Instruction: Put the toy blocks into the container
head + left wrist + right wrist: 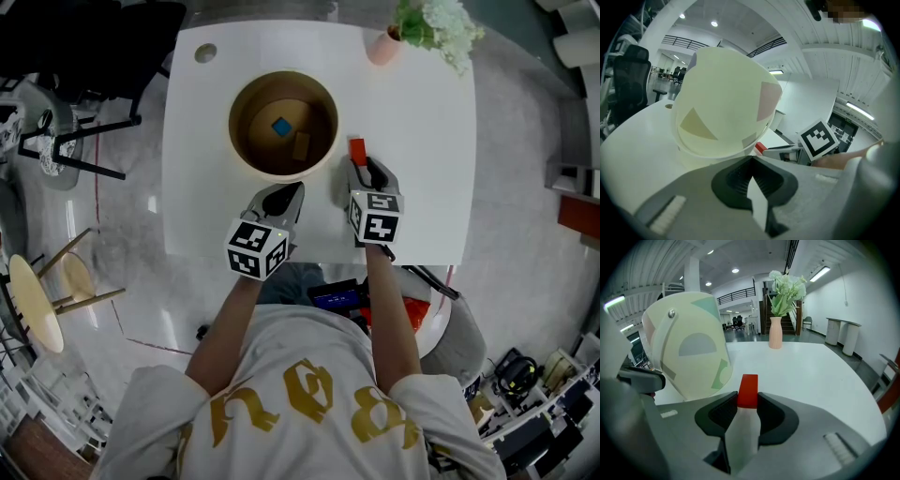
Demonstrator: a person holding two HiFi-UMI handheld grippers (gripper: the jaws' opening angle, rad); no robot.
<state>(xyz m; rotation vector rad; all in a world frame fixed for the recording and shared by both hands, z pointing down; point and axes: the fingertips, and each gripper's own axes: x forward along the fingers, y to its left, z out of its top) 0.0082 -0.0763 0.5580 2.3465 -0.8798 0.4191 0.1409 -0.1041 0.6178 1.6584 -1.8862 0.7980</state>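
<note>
A round cream container (pixel 235 123) stands on the white table (pixel 422 187), with a blue block (pixel 281 126) and a brown block (pixel 301 145) inside it. Just right of it, my right gripper (pixel 359 167) is shut on a red block (pixel 357 150). In the right gripper view the red block (pixel 749 391) sits upright between the two dark pads of the right gripper (pixel 748 398), beside the container (pixel 686 352). My left gripper (pixel 294 190) rests at the container's near rim. Its jaws meet with nothing between them in the left gripper view (pixel 751 158), close to the container (pixel 722 103).
A pink vase with white flowers (pixel 384 45) stands at the table's far right corner, also seen in the right gripper view as the vase (pixel 775 333). A small round hole (pixel 205 52) marks the far left corner. Chairs and stools stand on the floor to the left.
</note>
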